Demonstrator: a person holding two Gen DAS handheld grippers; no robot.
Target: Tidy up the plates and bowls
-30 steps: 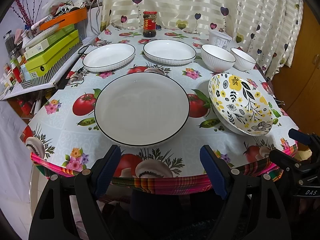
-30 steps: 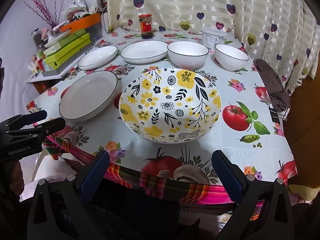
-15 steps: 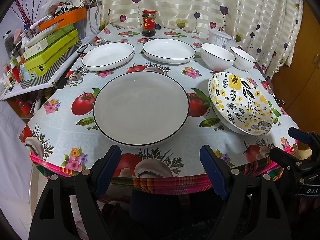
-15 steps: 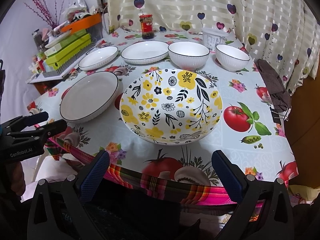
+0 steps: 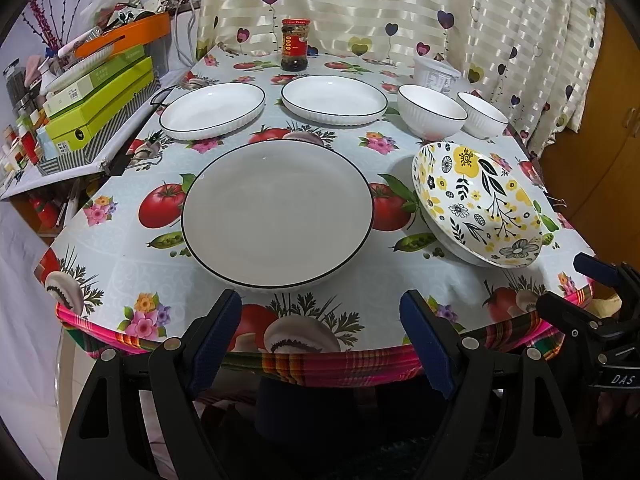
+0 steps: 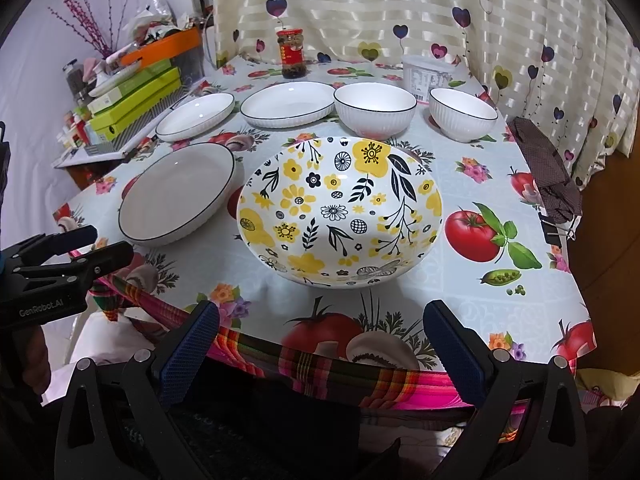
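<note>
A large white plate with a black rim (image 5: 276, 212) lies near the table's front edge, also in the right wrist view (image 6: 178, 194). A yellow-flowered bowl (image 6: 340, 210) sits to its right (image 5: 478, 204). Two smaller white plates (image 5: 212, 110) (image 5: 334, 98) and two white bowls (image 5: 430, 112) (image 5: 482, 114) line the back. My left gripper (image 5: 326, 334) is open and empty before the large plate. My right gripper (image 6: 320, 346) is open and empty before the flowered bowl.
A sauce jar (image 5: 295, 44) and a white tub (image 5: 436, 74) stand at the back by the curtain. Stacked green boxes (image 5: 96, 100) crowd a shelf on the left. A brown cloth (image 6: 544, 168) hangs at the table's right edge.
Both grippers have eased slightly forward toward the table; nothing on the table has moved.
</note>
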